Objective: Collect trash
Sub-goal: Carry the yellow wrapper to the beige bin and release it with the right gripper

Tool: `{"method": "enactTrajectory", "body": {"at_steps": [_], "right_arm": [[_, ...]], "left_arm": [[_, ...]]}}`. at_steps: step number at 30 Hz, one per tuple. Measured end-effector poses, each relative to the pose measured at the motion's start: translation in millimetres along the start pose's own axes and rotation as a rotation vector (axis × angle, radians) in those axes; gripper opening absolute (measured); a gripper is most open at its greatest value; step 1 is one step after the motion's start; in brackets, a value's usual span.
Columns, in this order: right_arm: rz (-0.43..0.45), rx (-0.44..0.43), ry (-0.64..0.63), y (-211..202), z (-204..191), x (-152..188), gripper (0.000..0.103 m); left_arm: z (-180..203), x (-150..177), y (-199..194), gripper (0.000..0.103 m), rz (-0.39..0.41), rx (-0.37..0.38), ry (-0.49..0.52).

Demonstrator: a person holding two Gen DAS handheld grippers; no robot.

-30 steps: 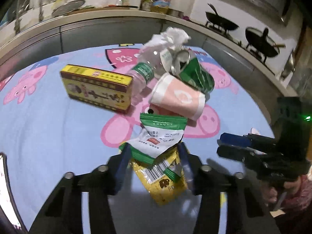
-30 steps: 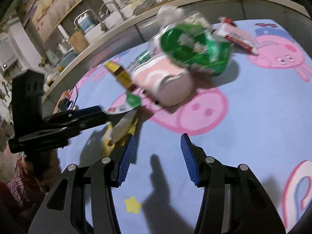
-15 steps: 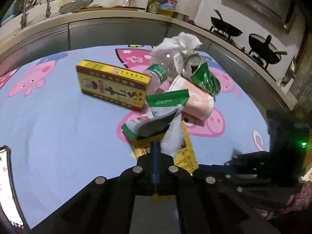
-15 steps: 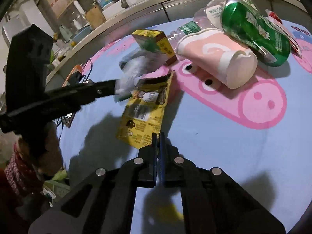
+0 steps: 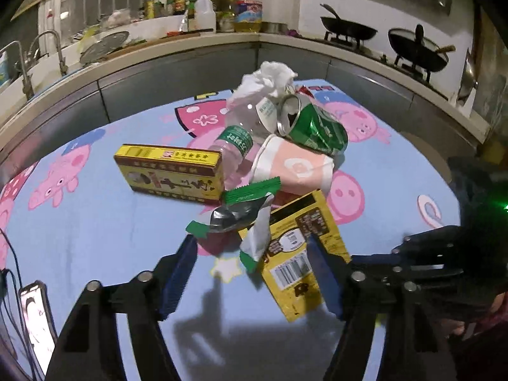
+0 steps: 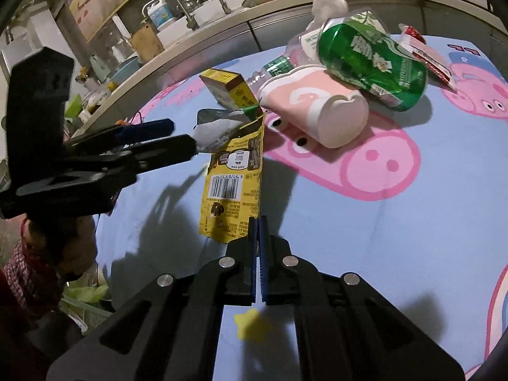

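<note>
A trash pile lies on the blue cartoon-pig cloth (image 5: 95, 222): yellow box (image 5: 168, 173), clear bottle (image 5: 241, 130) with tissue (image 5: 273, 74), green can (image 5: 314, 128), pink paper cup (image 5: 295, 168). My left gripper (image 5: 254, 260) is open; the green-white wrapper (image 5: 254, 219) hangs loose between and just beyond its fingers. My right gripper (image 6: 257, 222) is shut on the lower edge of the yellow snack packet (image 6: 235, 177), holding it up off the cloth; the packet also shows in the left wrist view (image 5: 298, 254). The left gripper (image 6: 177, 139) appears at the left of the right wrist view, by the wrapper (image 6: 216, 133).
A red-white wrapper (image 6: 425, 54) lies behind the can. A phone (image 5: 35, 317) with cables sits at the cloth's left edge. A grey counter with sink (image 5: 47, 60) and woks (image 5: 416, 50) curves round behind.
My left gripper was shut on the green-white wrapper half a second ago and has opened. My right gripper, open a second ago, closed on the yellow packet and lifted it.
</note>
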State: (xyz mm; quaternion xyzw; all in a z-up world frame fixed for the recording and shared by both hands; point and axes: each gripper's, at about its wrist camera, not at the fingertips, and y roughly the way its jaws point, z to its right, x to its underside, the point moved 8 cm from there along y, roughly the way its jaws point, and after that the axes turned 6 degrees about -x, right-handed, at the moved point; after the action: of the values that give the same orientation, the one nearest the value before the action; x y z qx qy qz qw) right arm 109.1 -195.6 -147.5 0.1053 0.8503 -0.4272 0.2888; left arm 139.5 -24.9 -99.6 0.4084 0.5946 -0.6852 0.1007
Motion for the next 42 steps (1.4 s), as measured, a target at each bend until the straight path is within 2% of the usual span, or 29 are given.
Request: {"method": "enactTrajectory", "body": {"at_steps": [1, 3, 5, 6, 9, 12, 15, 19, 24, 29, 34, 38, 42], "right_arm": [[0.001, 0.001, 0.004, -1, 2, 0, 0.001], [0.004, -0.001, 0.01, -1, 1, 4, 0.001], [0.005, -0.001, 0.012, -3, 2, 5, 0.001], [0.006, -0.001, 0.011, -3, 2, 4, 0.001], [0.011, 0.006, 0.007, -6, 2, 5, 0.001], [0.015, 0.013, 0.017, -15, 8, 9, 0.001], [0.029, 0.01, 0.03, -29, 15, 15, 0.001], [0.12, 0.029, 0.052, -70, 32, 22, 0.001], [0.237, 0.117, 0.163, -115, 81, 27, 0.001], [0.338, 0.187, 0.31, -163, 146, 34, 0.001], [0.46, 0.282, 0.392, -223, 204, 38, 0.001], [0.544, 0.359, 0.475, -265, 259, 49, 0.001], [0.587, 0.416, 0.555, -292, 311, 63, 0.002]], "left_arm": [[-1, 1, 7, 0.055, -0.019, 0.002, 0.004], [-4, 3, 20, 0.045, -0.053, 0.005, -0.003], [-6, 7, 31, 0.019, -0.084, 0.023, -0.017], [-6, 8, 35, 0.003, -0.1, 0.039, -0.025], [-9, 6, 25, 0.002, -0.065, 0.086, -0.067], [-13, 4, 5, 0.002, -0.029, 0.092, -0.08], [-12, 1, -20, 0.002, 0.004, 0.137, -0.105], [13, -9, -51, 0.002, 0.058, 0.205, -0.054], [69, -37, -56, 0.002, 0.08, 0.303, 0.051], [144, -79, -30, 0.002, 0.069, 0.396, 0.161], [232, -124, -5, 0.002, 0.044, 0.503, 0.259], [297, -157, 21, 0.002, 0.02, 0.547, 0.321], [361, -181, 48, 0.002, -0.007, 0.575, 0.374]]}}
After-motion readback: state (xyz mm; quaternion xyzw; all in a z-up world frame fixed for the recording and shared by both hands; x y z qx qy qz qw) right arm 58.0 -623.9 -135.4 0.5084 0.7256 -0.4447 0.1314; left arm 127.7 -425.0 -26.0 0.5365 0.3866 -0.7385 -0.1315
